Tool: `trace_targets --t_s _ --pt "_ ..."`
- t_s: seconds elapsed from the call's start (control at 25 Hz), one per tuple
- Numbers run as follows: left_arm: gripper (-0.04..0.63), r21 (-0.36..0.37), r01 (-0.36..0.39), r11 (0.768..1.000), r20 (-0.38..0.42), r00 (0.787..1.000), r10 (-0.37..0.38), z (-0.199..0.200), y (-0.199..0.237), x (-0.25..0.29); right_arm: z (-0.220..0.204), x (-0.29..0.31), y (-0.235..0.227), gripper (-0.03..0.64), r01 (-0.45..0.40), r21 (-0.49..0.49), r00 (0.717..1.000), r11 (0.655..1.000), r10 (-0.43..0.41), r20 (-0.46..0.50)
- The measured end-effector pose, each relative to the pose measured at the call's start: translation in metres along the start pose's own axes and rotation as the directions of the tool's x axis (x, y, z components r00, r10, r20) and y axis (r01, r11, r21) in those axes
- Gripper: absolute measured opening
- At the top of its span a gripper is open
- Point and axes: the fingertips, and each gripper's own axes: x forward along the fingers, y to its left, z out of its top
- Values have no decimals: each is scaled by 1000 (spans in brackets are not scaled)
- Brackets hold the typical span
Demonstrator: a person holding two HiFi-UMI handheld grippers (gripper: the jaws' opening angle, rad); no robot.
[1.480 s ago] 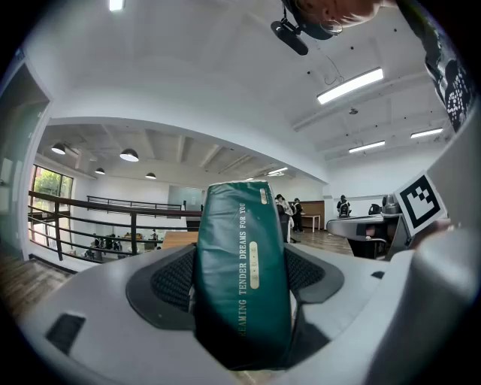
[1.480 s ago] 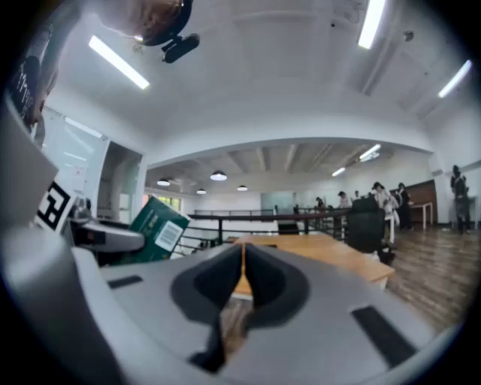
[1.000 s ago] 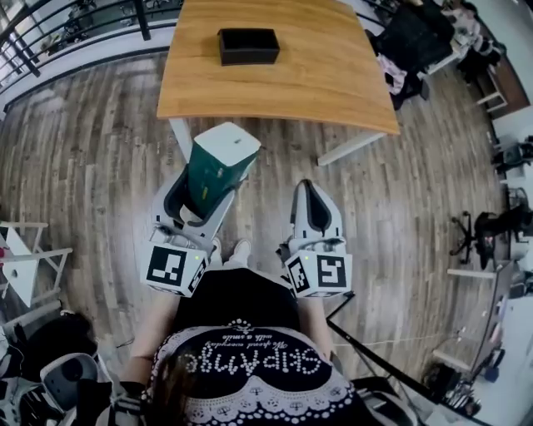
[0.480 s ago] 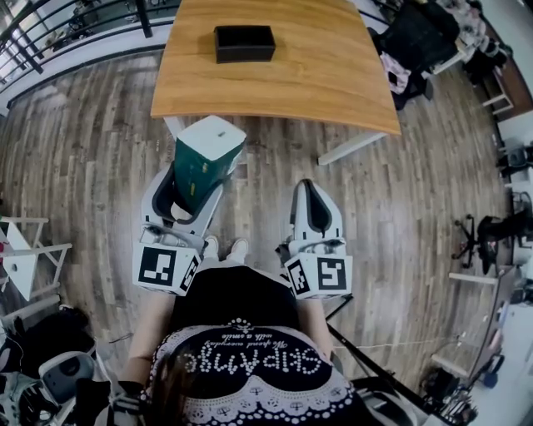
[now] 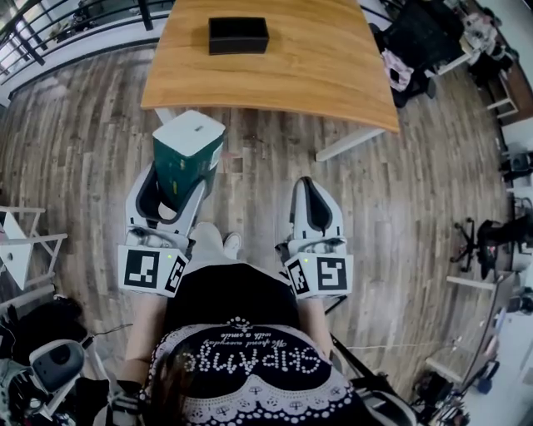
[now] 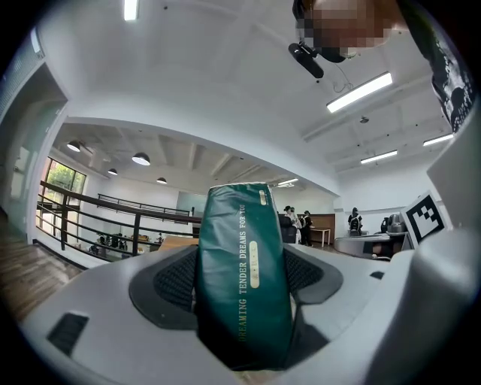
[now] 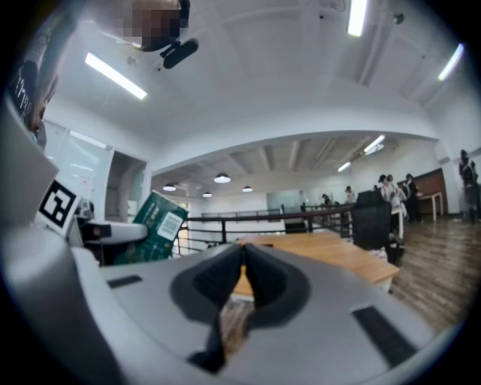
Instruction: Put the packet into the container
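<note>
A dark green packet (image 5: 187, 158) with a white top stands upright between the jaws of my left gripper (image 5: 171, 195), which is shut on it. In the left gripper view the packet (image 6: 242, 274) fills the gap between the dark pads and carries gold print. The black container (image 5: 238, 35) sits on the far part of the wooden table (image 5: 333, 75), well ahead of both grippers. My right gripper (image 5: 314, 208) is shut with nothing in it, held over the floor beside the left one. From the right gripper view the packet (image 7: 154, 225) shows at the left.
Wood-plank floor lies between me and the table. A dark railing (image 5: 50, 25) runs at the far left. Chairs and bags (image 5: 416, 42) stand at the table's right end. A white stand (image 5: 21, 250) and dark gear (image 5: 50, 366) are at my left.
The left gripper with the packet has shifted a little to the left and nearer. The table and container have slid up in view. The right gripper has barely moved.
</note>
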Motion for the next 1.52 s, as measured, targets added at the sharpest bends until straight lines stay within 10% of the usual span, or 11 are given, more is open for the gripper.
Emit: trace_targets --t_s 0.6,1.52 --pt "364 -17 35 999 -2 999 -35 0 3 33 -9 22 -13 38 22 10 999 1000 -21 -31" --pt "364 -15 138 990 -36 990 -138 13 123 170 9 203 0 38 89 20 994 996 -87 -60"
